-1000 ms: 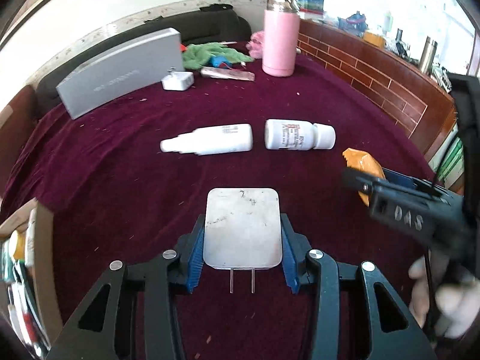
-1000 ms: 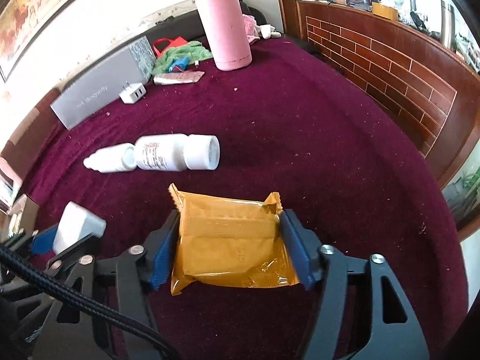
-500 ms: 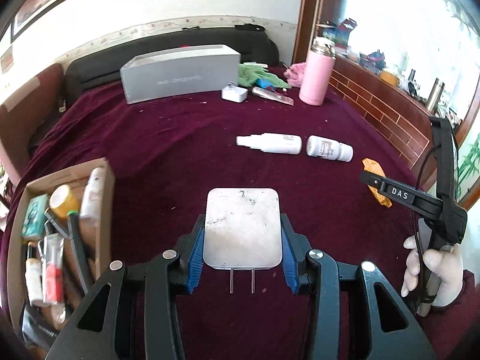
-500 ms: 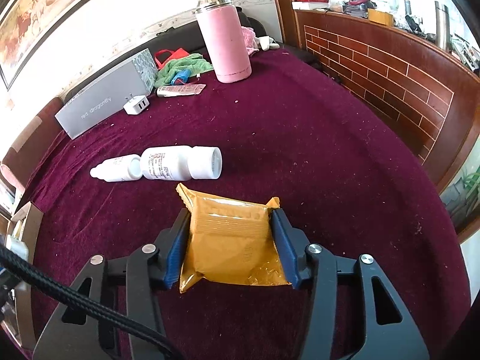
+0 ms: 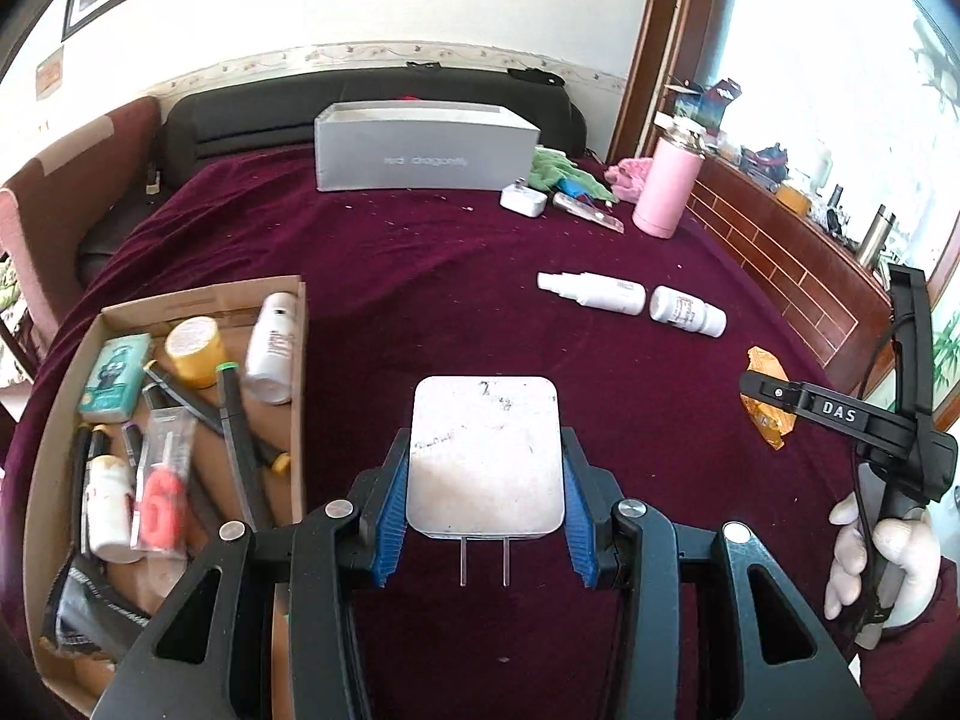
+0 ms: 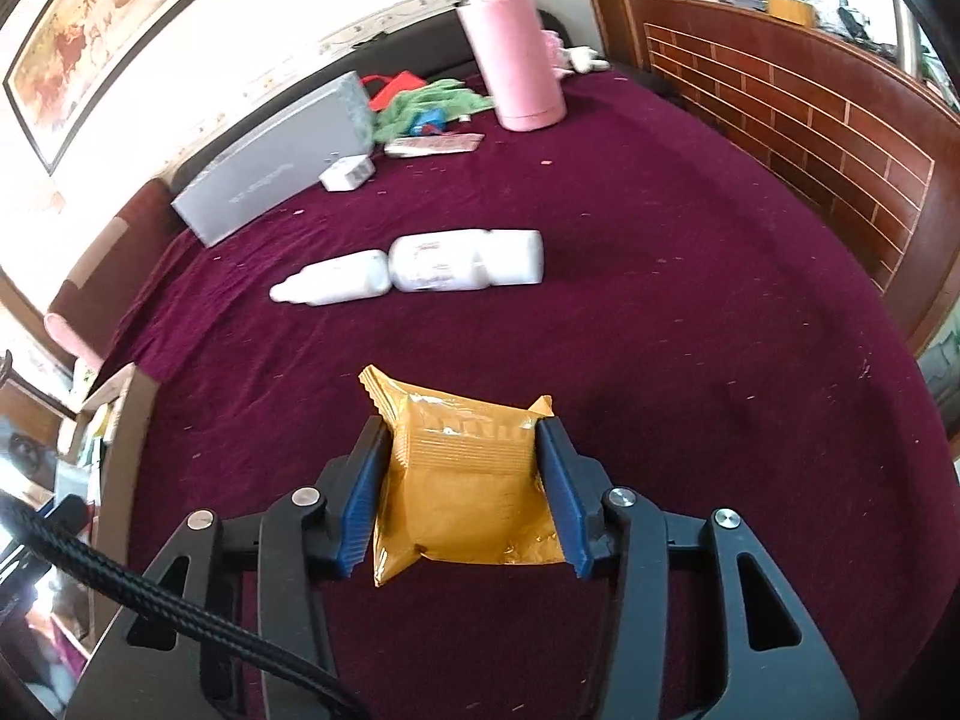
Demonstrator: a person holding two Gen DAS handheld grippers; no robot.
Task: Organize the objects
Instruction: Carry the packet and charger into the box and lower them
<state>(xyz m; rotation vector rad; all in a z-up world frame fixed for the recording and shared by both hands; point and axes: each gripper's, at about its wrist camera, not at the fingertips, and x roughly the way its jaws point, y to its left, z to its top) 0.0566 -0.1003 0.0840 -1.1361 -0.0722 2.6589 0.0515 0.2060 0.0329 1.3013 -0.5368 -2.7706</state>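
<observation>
Left gripper (image 5: 485,516): clamped on a white charger (image 5: 485,456), prongs toward the camera, held above the maroon cloth (image 5: 432,312). Right gripper (image 6: 461,480): jaws closing, pads pressed on an orange packet (image 6: 465,480).

Beside the left gripper: cardboard box (image 5: 298,372), filled with bottles and tubes. Farther out: two white bottles (image 6: 414,269) laid end to end, grey box (image 5: 426,147), pink flask (image 6: 519,48).

Room: black sofa (image 5: 240,114), brick-patterned wooden ledge (image 6: 810,120), framed painting (image 6: 108,24) on the wall.
</observation>
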